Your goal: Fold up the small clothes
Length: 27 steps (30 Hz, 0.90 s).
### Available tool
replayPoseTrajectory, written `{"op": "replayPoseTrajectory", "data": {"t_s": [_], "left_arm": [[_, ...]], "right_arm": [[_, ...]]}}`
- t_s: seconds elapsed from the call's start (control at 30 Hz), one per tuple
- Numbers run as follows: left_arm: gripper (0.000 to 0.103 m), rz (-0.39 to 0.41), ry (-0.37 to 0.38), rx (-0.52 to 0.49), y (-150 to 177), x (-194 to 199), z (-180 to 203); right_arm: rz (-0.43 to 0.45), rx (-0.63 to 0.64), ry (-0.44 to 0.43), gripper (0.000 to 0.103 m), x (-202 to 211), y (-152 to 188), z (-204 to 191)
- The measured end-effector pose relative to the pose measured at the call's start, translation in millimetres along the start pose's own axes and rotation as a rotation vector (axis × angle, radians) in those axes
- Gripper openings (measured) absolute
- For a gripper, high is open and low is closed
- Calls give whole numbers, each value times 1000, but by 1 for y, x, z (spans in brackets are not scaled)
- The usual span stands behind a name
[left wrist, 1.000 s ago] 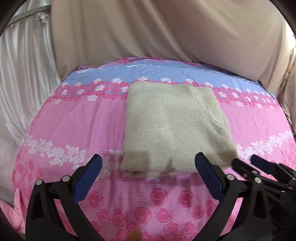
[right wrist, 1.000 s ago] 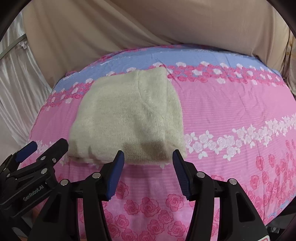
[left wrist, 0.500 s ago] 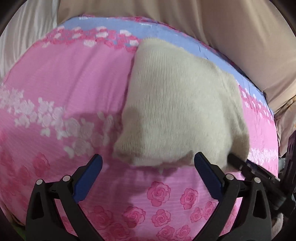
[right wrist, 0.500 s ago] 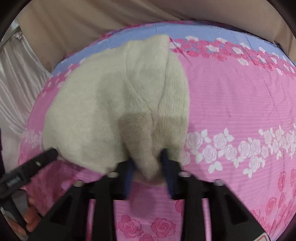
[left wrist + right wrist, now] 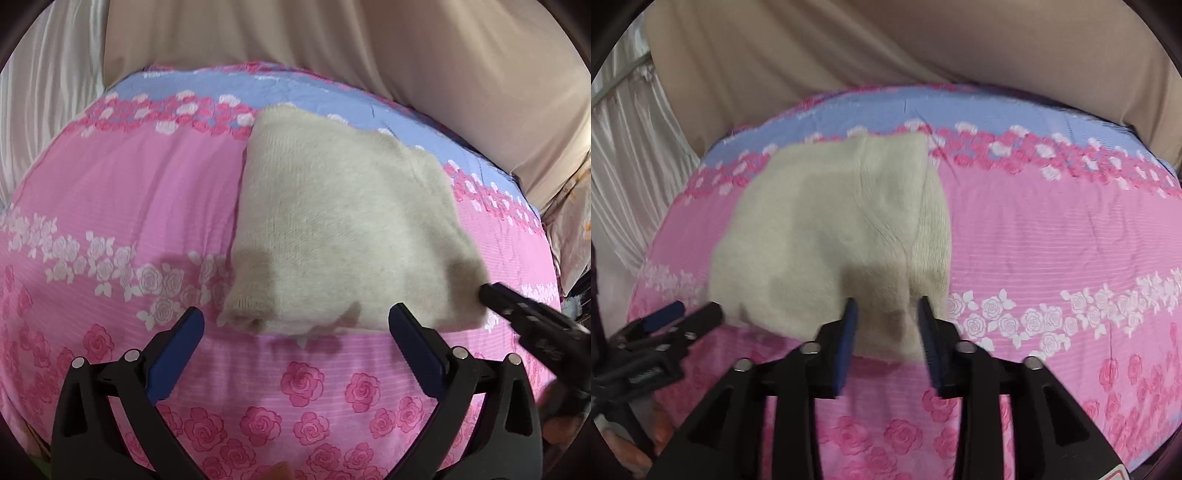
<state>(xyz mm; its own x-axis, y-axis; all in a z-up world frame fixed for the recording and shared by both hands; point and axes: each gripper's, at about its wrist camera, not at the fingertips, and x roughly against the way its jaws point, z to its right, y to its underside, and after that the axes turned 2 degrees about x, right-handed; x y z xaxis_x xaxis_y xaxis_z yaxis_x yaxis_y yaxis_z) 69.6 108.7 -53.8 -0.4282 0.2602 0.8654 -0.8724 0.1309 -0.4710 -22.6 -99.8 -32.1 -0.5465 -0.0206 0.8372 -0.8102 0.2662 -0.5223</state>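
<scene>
The right gripper straddles the folded cream sweater's near corner without clamping; the left gripper hovers wide apart, ready.

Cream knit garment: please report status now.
Left gripper open, short of the garment. Right gripper half-open around its near edge. Nothing in the way.
</scene>
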Motion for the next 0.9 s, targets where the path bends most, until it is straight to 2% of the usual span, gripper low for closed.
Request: {"op": "replayPoseTrajectory", "data": {"t_s": [0.03, 0.17, 0.33, 0.47, 0.57, 0.7, 0.9], "left_arm": [[98, 6, -9, -2, -1, 2, 1], [98, 45, -4, 11, -6, 15, 3], [98, 60, -10, -13, -9, 23, 12], [98, 81, -75, -42, -10, 29, 17], [98, 61, -71, -25, -10, 28, 14], [98, 38, -133, -46, -9, 29, 15], [98, 60, -94, -61, -5, 34, 17]], "right_arm": [[16, -14, 5, 49, 9, 4, -3], [7, -57, 50, 57, 14, 11, -13], [-56, -125, 17, 57, 4, 28, -9], [-45, -123, 18, 57, 8, 36, -14], [-41, -125, 19, 57, 9, 37, -16], [-38, -121, 11, 57, 11, 39, -19], [-23, -108, 3, 57, 14, 41, -25]]}}
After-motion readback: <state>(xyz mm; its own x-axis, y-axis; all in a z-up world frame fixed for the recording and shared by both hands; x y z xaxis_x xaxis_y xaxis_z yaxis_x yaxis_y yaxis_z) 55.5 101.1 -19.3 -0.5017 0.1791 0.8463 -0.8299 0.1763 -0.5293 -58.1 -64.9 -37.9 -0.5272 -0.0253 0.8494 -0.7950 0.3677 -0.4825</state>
